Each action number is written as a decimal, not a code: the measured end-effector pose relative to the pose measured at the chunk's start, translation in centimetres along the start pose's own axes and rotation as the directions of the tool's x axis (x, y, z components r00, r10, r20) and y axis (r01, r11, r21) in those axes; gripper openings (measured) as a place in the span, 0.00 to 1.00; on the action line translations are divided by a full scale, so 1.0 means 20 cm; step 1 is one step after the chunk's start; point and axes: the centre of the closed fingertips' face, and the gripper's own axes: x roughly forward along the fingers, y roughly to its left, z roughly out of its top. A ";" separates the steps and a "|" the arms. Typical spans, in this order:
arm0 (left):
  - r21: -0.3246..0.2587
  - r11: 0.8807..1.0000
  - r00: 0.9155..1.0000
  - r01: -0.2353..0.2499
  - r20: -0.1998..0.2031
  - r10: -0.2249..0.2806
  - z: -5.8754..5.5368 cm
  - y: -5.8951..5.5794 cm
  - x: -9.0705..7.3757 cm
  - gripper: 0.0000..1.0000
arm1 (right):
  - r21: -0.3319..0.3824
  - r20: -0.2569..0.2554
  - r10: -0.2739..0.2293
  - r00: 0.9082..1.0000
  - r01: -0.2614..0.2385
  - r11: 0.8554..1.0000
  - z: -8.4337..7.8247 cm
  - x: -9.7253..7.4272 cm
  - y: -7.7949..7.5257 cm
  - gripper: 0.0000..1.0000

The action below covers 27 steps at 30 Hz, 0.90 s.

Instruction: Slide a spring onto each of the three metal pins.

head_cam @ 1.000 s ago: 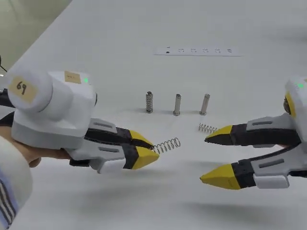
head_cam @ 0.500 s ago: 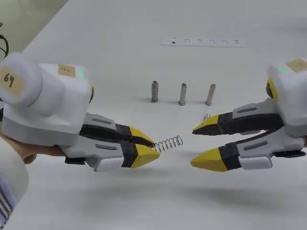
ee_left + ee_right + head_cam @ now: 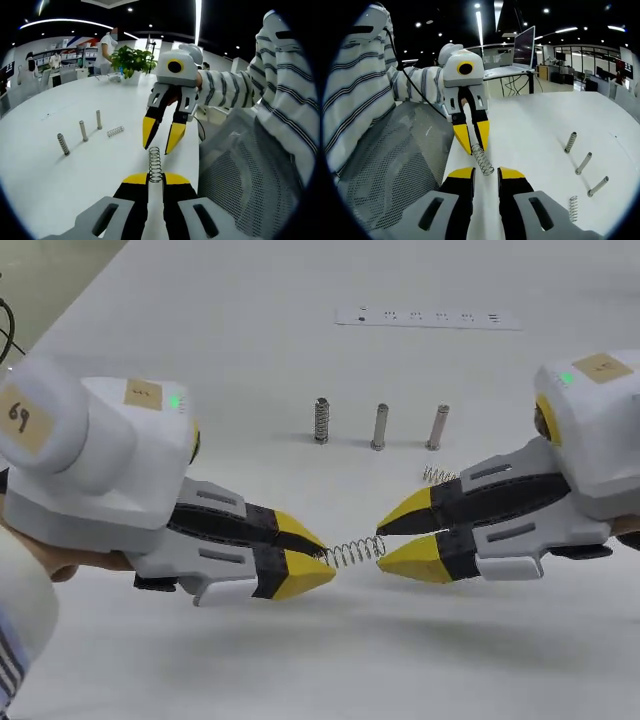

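A "69" label is carried by the left gripper, clamped on a thin silvery coil spring held above the table; its free end is flanked by the right gripper's parted jaws.

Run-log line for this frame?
left gripper: shut on held spring | right gripper: open, jaws around its free end | leftmost pin: sprung | middle pin, rightmost pin: bare | loose spring: on table
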 end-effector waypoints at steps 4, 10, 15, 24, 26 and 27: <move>0.006 1.000 1.000 0.008 0.010 -0.008 0.01 -0.01 0.00 0.02 | -0.003 -0.016 0.022 1.000 -0.022 1.000 -0.01 0.02 0.02 0.14; 0.011 1.000 1.000 0.010 0.013 -0.011 0.00 -0.01 -0.01 0.02 | 0.021 -0.012 0.025 1.000 -0.025 0.999 -0.01 0.03 0.01 0.09; 0.012 1.000 1.000 0.016 0.014 -0.016 0.00 -0.02 -0.01 0.02 | 0.015 -0.014 0.037 0.999 -0.037 0.999 -0.01 0.03 0.02 0.09; 0.005 1.000 1.000 0.025 0.008 -0.025 -0.01 -0.03 0.00 0.02 | 0.013 -0.030 0.055 0.998 -0.055 0.998 -0.02 0.03 0.03 0.09; 0.005 1.000 1.000 0.024 0.007 -0.024 -0.01 -0.02 0.01 0.02 | 0.014 -0.032 0.054 0.998 -0.054 0.998 -0.01 0.03 0.03 0.09; 0.003 1.000 1.000 0.021 0.007 -0.021 -0.01 -0.02 0.01 0.02 | 0.020 -0.025 0.048 0.999 -0.048 0.999 0.00 0.03 0.02 0.09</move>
